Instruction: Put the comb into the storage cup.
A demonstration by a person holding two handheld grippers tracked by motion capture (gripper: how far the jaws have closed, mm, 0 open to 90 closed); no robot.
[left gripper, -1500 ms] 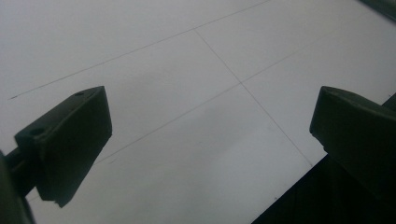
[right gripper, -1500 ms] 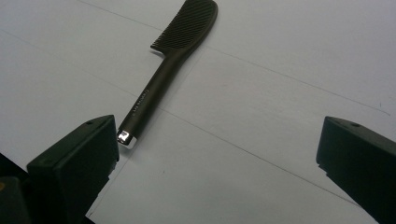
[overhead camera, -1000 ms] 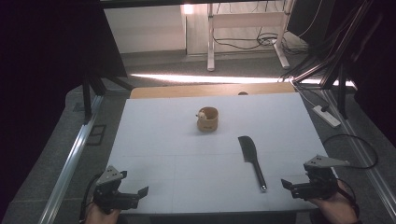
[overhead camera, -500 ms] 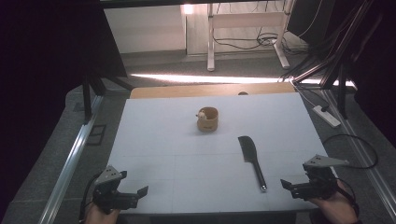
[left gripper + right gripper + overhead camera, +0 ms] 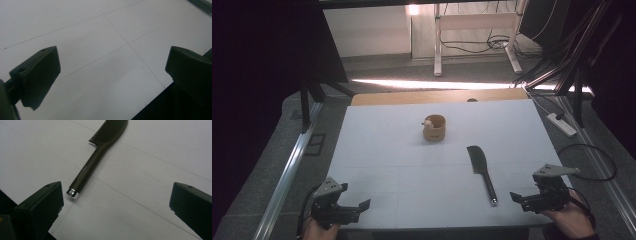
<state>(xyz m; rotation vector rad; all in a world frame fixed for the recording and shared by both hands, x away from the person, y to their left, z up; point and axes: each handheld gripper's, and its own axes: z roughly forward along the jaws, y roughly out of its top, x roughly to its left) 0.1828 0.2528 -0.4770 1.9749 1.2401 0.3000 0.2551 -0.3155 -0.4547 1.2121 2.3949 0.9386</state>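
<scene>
Dark comb (image 5: 481, 170) lying flat on the white table (image 5: 387, 150), right of centre, toothed head pointing away and slim handle with its silver end cap pointing back toward the near edge. Seen close in the right gripper view (image 5: 98, 157), running diagonally, cap end just beyond the left jaw, untouched. Right gripper (image 5: 524, 199) low at the near right corner, near the handle's end but apart from it, jaws spread wide with bare table between them, grasping nothing. Left gripper (image 5: 362, 207) at the near left corner, well apart from the comb, jaws likewise released and wide, above plain tabletop and its thin seam lines. Farther back, near the middle of the table, a small wooden cup (image 5: 434, 127) standing upright, something pale at its rim, too small to make out. Judged from this: work barely begun, nothing lifted or gripped, comb and cup both in resting places. Likely left to do: close in on the handle, clamp it, carry it, perhaps toward the cup
</scene>
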